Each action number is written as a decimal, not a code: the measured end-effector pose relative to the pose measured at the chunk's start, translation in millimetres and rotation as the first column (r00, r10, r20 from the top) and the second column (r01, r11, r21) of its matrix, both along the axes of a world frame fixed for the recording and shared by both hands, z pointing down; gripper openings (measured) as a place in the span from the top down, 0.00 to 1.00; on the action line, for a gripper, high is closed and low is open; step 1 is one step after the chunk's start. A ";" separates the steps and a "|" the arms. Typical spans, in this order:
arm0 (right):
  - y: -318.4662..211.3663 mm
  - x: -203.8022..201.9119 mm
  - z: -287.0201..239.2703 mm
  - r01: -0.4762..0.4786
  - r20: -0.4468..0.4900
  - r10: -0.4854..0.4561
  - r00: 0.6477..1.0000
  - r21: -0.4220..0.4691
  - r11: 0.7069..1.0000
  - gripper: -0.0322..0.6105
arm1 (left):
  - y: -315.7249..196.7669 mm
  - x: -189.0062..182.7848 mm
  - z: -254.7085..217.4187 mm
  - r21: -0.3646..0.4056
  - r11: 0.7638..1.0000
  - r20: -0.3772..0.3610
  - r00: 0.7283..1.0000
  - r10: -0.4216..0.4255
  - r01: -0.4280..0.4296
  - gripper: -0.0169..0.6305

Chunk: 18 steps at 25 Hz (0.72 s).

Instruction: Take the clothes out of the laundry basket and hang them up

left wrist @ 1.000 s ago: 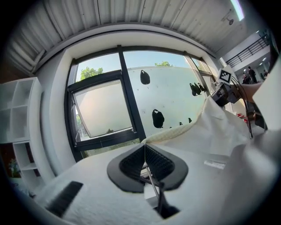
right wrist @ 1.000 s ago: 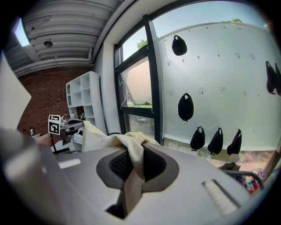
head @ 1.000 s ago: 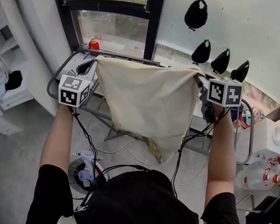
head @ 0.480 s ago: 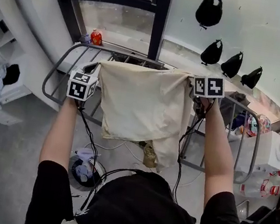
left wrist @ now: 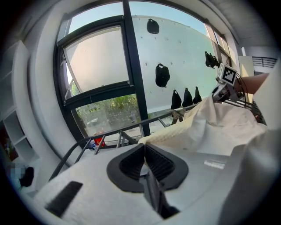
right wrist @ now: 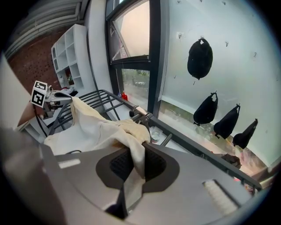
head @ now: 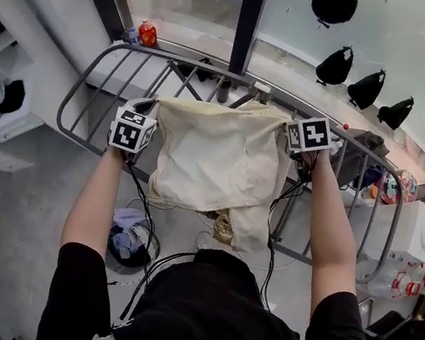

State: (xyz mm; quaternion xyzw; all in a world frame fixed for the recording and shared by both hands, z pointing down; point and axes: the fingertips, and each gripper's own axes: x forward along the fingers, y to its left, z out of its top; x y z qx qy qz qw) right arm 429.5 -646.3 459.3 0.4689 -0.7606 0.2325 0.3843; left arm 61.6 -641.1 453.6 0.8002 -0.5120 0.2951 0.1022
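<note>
- The cream garment (head: 218,158) is spread over the middle of the drying rack (head: 88,96), held by its two upper corners. I can't tell whether it rests on the bars yet.
- At the rack's right side, the right gripper (right wrist: 135,165) has its jaws clamped on a thick fold of fabric. That hold looks safe.
- At the rack's left side, the left gripper (left wrist: 144,149) has its jaws pressed together too, but they seem to pinch only the very tip of a corner. A small tug could pull it free and drop that side between the bars.
- Much of the fabric hangs off the rack's near edge. If it is let go like this, its weight may drag it down to the floor, near the laundry basket (head: 129,242) below the rack.
- The cables (head: 139,201) trail under the rack close to the hem, so they could catch the cloth as the hands pull away.
- The fabric is bunched near the rack's right rail and could snag there instead of lying flat.
</note>
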 end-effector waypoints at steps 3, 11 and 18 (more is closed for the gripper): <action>7.1 -2.2 15.0 0.040 -0.024 -0.041 0.999 -0.034 0.999 0.87 | 5.6 -1.1 10.2 -0.024 1.000 -0.012 1.000 -0.015 0.015 0.94; 25.2 4.5 16.9 0.079 -0.024 -0.079 0.997 -0.020 0.997 0.59 | 30.8 0.7 17.7 -0.028 1.000 -0.021 1.000 -0.005 0.005 0.79; 30.3 8.9 -60.0 -0.053 0.124 0.020 0.992 0.264 0.963 0.72 | 53.8 -8.7 -41.1 0.140 0.984 -0.131 0.987 -0.089 0.107 0.92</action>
